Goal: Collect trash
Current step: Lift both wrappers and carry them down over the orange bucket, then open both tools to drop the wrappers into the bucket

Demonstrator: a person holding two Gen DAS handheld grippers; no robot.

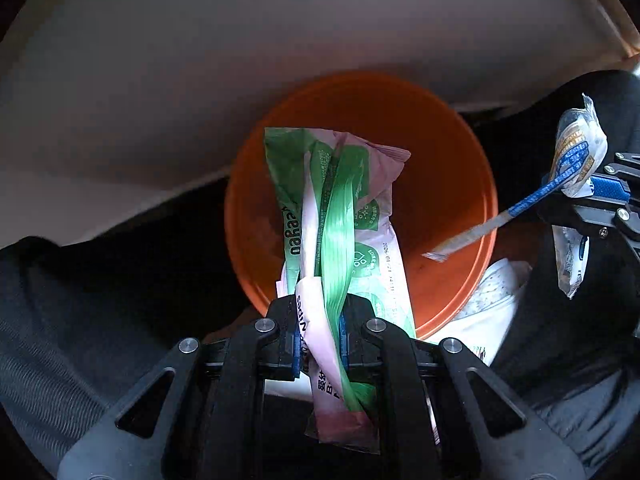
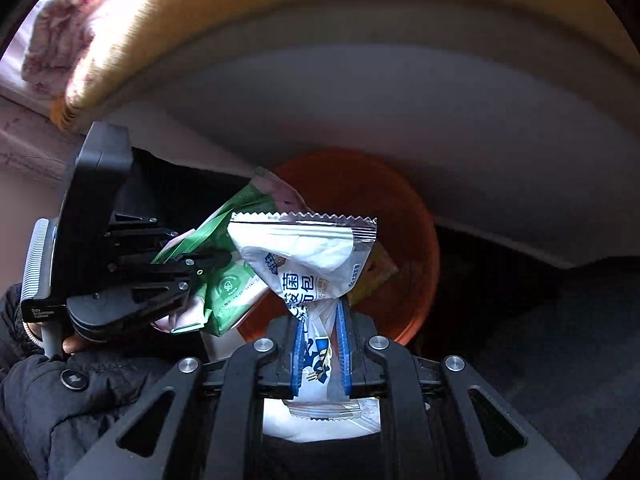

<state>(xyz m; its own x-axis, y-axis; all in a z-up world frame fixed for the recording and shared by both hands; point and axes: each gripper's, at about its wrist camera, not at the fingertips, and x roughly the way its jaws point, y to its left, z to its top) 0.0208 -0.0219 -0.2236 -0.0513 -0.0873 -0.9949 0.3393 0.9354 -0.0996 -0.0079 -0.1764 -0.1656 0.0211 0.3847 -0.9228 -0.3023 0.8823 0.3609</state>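
My left gripper (image 1: pixel 320 320) is shut on a crumpled green and pink wrapper (image 1: pixel 336 208), held over the open mouth of an orange bin (image 1: pixel 448 184). My right gripper (image 2: pixel 322 316) is shut on a white and blue snack wrapper (image 2: pixel 308 256), also above the orange bin (image 2: pixel 404 216). In the left wrist view the right gripper (image 1: pixel 600 192) shows at the right edge with its white wrapper (image 1: pixel 576 148). In the right wrist view the left gripper (image 2: pixel 192 268) shows at the left with the green wrapper (image 2: pixel 228 284). A yellowish wrapper (image 2: pixel 376 272) lies inside the bin.
A white curved surface (image 1: pixel 200 80) rises behind the bin. A yellow blanket (image 2: pixel 200 12) and a floral cloth (image 2: pixel 60 28) lie at the back left. Dark clothing (image 1: pixel 80 300) surrounds the bin. A white bag (image 1: pixel 492 292) sits beside the bin's near rim.
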